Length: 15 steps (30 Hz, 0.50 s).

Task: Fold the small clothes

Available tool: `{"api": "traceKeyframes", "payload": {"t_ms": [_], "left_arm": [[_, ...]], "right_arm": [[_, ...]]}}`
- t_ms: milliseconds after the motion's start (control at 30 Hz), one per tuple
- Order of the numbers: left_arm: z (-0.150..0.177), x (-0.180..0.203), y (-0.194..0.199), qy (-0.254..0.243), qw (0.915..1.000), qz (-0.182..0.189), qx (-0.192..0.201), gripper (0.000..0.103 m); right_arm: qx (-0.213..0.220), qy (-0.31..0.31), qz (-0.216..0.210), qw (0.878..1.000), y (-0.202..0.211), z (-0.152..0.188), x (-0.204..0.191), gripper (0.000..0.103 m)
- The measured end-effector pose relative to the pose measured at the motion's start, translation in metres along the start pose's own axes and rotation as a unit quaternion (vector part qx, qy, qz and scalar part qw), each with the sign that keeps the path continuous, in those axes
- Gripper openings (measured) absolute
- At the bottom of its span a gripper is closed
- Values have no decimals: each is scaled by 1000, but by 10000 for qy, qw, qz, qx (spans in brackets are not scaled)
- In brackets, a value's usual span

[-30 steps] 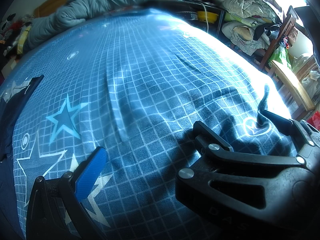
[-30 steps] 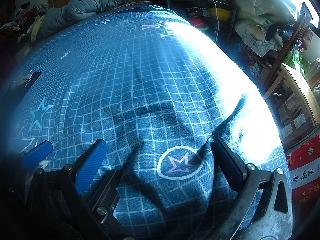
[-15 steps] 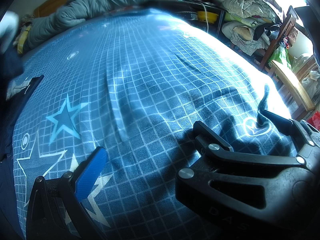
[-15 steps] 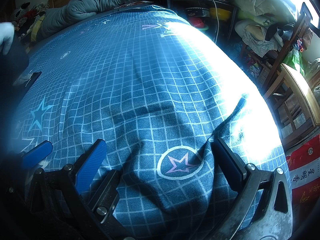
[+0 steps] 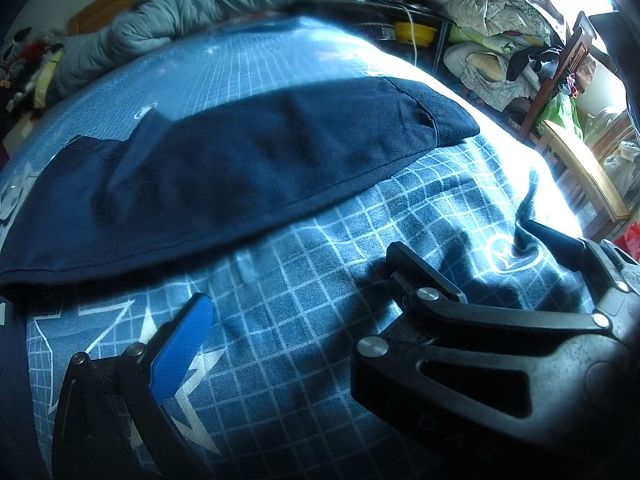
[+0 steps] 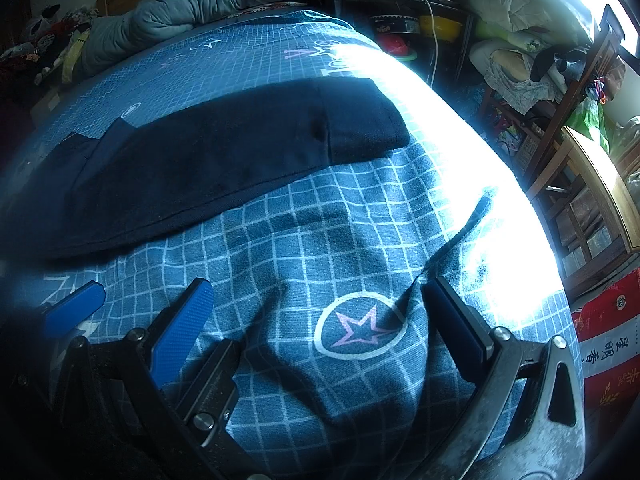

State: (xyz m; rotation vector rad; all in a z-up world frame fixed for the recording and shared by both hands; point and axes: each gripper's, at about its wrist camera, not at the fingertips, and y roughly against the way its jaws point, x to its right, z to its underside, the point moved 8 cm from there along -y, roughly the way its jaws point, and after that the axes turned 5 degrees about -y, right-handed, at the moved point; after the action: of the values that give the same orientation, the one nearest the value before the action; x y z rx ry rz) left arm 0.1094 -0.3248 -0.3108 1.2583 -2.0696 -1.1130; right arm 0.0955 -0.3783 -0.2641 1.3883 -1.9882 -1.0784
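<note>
On the bed's blue grid-and-star sheet (image 5: 320, 344) | dark navy cloth garment (image 5: 248, 168) lies spread flat across the middle, beyond both tools, untouched | left tongs (image 5: 320, 300) spread apart, resting low on the sheet, nothing between them | right tongs (image 6: 320, 316) spread wide over a sheet wrinkle, pinching nothing.

Open bed ahead, clutter only at the edges

The bedsheet (image 6: 280, 240) lies bare up to the navy garment (image 6: 224, 160); a wooden chair (image 6: 592, 184) (right side) and grey quilt (image 5: 180, 20) bound it.
</note>
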Motion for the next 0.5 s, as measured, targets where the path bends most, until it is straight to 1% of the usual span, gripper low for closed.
{"api": "traceKeyframes", "payload": {"t_ms": [500], "left_arm": [[0,0,0,18,10000,-14,3,103]], "right_arm": [[0,2,1,10000,0,0,0,103]]}}
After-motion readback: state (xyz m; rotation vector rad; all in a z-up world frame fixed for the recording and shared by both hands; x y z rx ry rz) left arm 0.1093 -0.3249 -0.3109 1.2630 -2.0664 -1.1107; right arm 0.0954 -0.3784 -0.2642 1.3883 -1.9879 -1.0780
